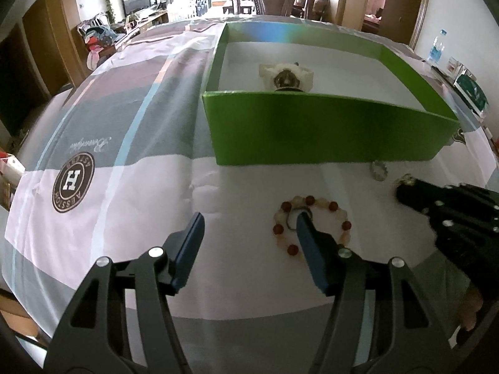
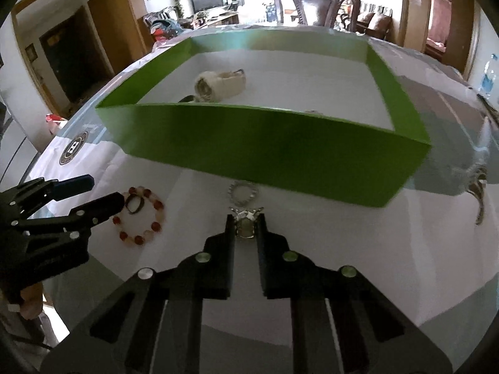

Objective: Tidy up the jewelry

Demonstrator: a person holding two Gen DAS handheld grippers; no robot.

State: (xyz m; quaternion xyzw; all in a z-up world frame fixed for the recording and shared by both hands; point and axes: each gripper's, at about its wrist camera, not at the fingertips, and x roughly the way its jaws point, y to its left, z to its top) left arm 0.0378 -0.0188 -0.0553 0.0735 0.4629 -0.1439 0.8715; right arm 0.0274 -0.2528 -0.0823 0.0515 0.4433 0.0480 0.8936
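Note:
A green box [image 1: 312,131] [image 2: 265,149] stands on the cloth-covered table and holds a cream-strapped watch [image 1: 285,76] [image 2: 218,85]. In front of it lie a red and pale bead bracelet [image 1: 312,227] [image 2: 140,218] with a dark ring [image 2: 134,204] inside it, and a small silver bead ring [image 1: 379,170] [image 2: 244,194]. My left gripper [image 1: 249,230] [image 2: 103,191] is open, its right finger over the bracelet. My right gripper [image 2: 245,227] [image 1: 402,191] is shut on a metal pendant [image 2: 245,222] just above the cloth.
The cloth [image 1: 124,124] has grey and white bands and a round brown logo [image 1: 73,182]. A wooden chair [image 2: 315,3] stands behind the table. A water bottle [image 1: 436,46] and small items [image 1: 467,90] sit at the far right edge.

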